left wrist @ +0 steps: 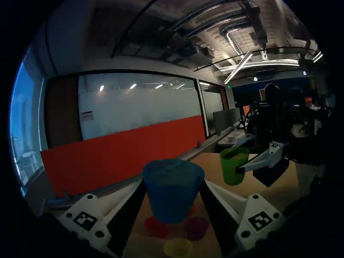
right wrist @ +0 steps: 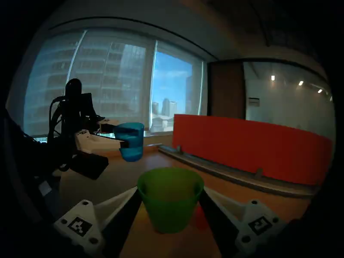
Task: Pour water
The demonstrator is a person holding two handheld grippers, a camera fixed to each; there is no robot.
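In the left gripper view a blue cup [left wrist: 173, 189] stands upright between the white fingers of my left gripper [left wrist: 173, 195], which is shut on it above a wooden table [left wrist: 210, 161]. To the right and farther off, the right gripper [left wrist: 246, 165] holds a green cup [left wrist: 233, 165]. In the right gripper view the green cup [right wrist: 170, 198] sits upright in my right gripper [right wrist: 170, 204], shut on it. The other gripper [right wrist: 112, 139] holds the blue cup [right wrist: 130, 141] up at the left, above the table [right wrist: 124, 172]. Water inside either cup cannot be made out.
Red, purple and yellow round discs [left wrist: 177, 247] lie on the table below the blue cup. An orange partition [right wrist: 258, 146] runs behind the table, with a metal rail [right wrist: 223, 170] along its foot. Windows [right wrist: 112, 81] stand behind the left gripper.
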